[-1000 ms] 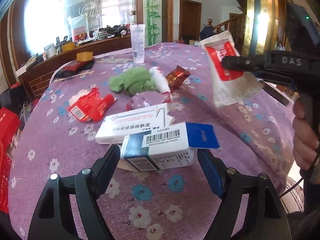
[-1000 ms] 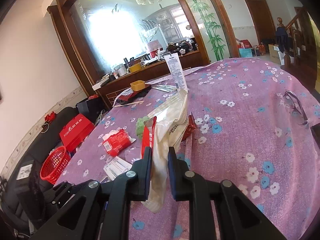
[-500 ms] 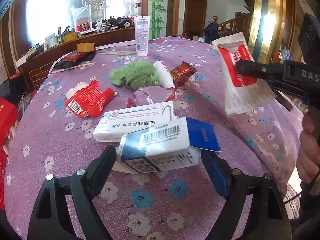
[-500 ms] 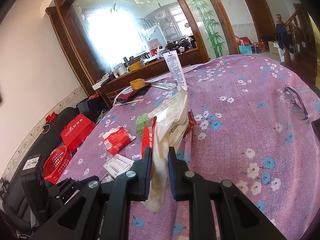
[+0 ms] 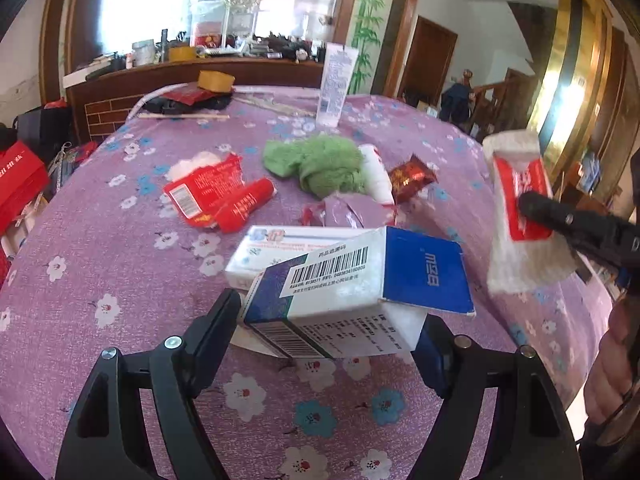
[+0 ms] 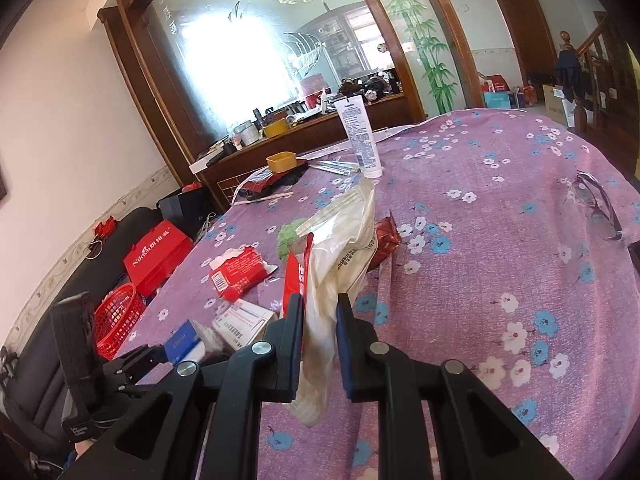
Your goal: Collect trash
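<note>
While the right gripper [image 6: 318, 344] pinches a crumpled red-and-white wrapper [image 6: 340, 248], the left gripper [image 5: 328, 320] clamps a blue-and-white box [image 5: 356, 276].

- Both views were lit by daylight from a large far window [image 5: 160, 4], which was blown out to plain white.
- A second strong glare was caught on the gold pillar [image 5: 560, 92] at the far right of the left wrist view.
- The floral tablecloth [image 6: 500, 208] was evenly and brightly lit, with only soft, short shadows thrown under the litter.
- Straight lines were bent by fisheye distortion, and the corners were darkened to black.
- The near fingers [image 5: 208, 344] were rendered dark, with little detail.
- Slight blur was seen at the edges.
</note>
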The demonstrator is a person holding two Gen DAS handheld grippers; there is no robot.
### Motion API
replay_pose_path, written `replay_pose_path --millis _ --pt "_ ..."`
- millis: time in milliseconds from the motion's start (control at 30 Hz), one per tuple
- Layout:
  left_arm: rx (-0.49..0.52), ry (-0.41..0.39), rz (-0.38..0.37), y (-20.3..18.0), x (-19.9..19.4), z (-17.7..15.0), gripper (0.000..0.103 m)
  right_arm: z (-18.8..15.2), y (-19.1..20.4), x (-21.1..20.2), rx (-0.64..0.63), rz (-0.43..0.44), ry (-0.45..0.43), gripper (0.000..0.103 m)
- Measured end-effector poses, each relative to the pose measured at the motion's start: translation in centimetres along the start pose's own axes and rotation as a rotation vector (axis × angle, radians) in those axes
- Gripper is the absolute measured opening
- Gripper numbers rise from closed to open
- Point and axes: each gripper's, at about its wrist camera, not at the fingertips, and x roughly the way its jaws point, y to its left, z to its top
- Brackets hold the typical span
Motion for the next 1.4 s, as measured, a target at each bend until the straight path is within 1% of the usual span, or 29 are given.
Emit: replay_pose_path --millis 133,233,400,533,600,733,1033,1400 --pt "-0.035 -0.062 0.035 0.5 -1.0 -0.1 0.078 -0.5 0.9 0.5 -0.024 0.015 -0.004 0.017" --pt "-0.048 -0.079 0.058 0.6 -1.3 0.0 0.078 -0.9 1.5 0.7 -0.046 0.006 -0.028 0.017" --pt "-0.029 -0.105 0.114 0.1 -1.5 0.0 0.078 -1.8 2.3 1.7 -0.095 -0.009 -0.059 0.017" --pt "-0.009 -0.121 0.135 -0.2 -1.6 -0.1 0.078 -2.1 2.3 2.7 -0.097 -0.009 -0.040 0.017" --pt "0.003 -0.124 0.134 -0.4 -1.7 -0.1 0.078 -2.0 2.4 2.6 -0.107 -0.006 -0.054 0.017" --pt "0.007 -0.113 0.141 -0.5 -1.5 0.0 0.078 -2.0 2.3 3.0 -0.111 0.004 -0.040 0.017" --pt "0.004 -0.136 0.146 -0.6 -1.4 -0.2 0.078 -2.3 3.1 3.0 -0.161 0.013 -0.044 0.017" --pt "-0.024 -0.122 0.140 0.1 -1.7 -0.4 0.079 -2.4 2.9 2.9 -0.149 0.023 -0.047 0.017"
